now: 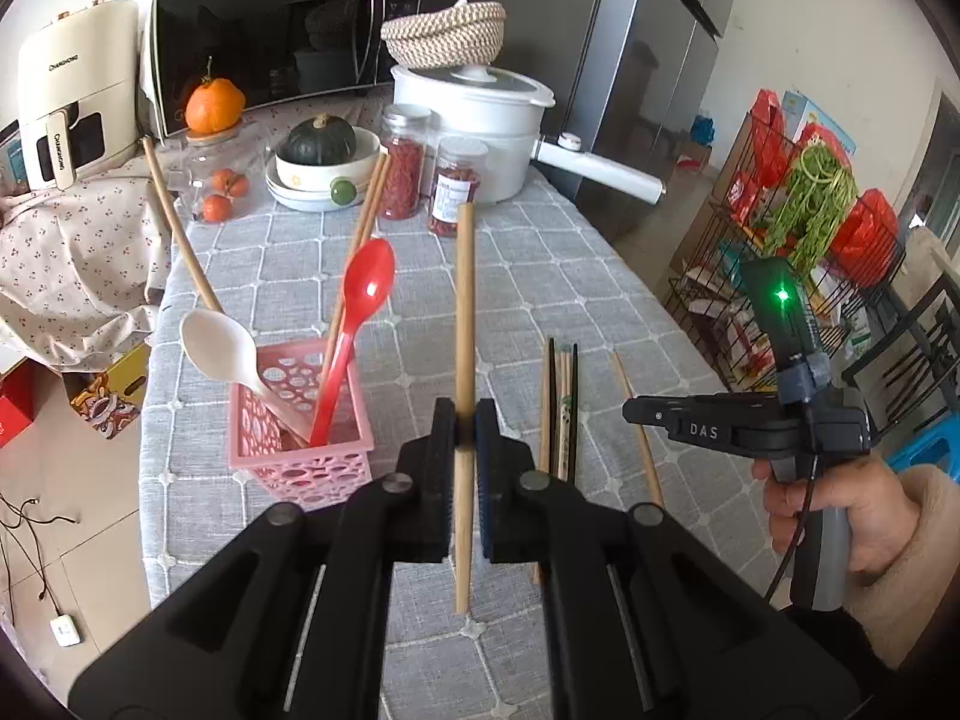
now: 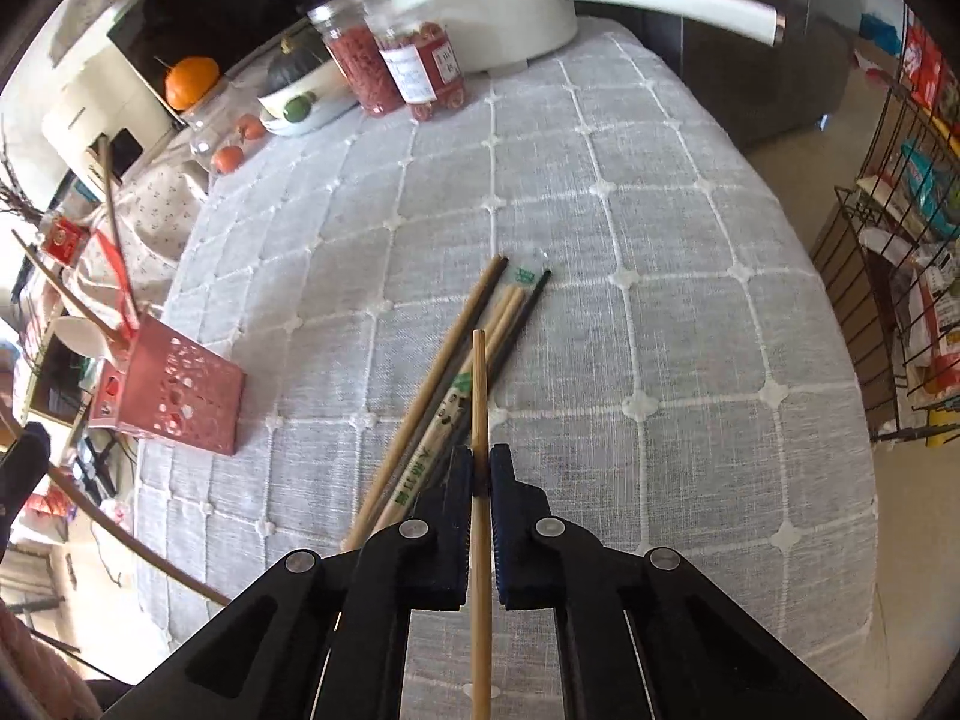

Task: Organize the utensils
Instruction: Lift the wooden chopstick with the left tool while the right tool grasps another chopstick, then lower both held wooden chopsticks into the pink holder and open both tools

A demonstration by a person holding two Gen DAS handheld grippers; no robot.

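My left gripper (image 1: 464, 427) is shut on a wooden chopstick (image 1: 464, 324) and holds it upright above the table. A pink perforated basket (image 1: 300, 420) to its left holds a red spoon (image 1: 360, 312), a white spoon (image 1: 222, 348) and chopsticks. My right gripper (image 2: 479, 471) is shut on another wooden chopstick (image 2: 479, 396), just above a pile of several chopsticks (image 2: 474, 348) lying on the grey cloth. The right gripper also shows in the left wrist view (image 1: 636, 411), beside the pile (image 1: 561, 408). The basket also shows in the right wrist view (image 2: 174, 396), far left.
At the table's far end stand a white pot (image 1: 480, 120) with a long handle, two jars of red berries (image 1: 432, 180), a bowl with a squash (image 1: 324, 162), a jar with oranges (image 1: 219, 180) and a microwave (image 1: 270, 36). A wire rack (image 1: 810, 252) stands right of the table.
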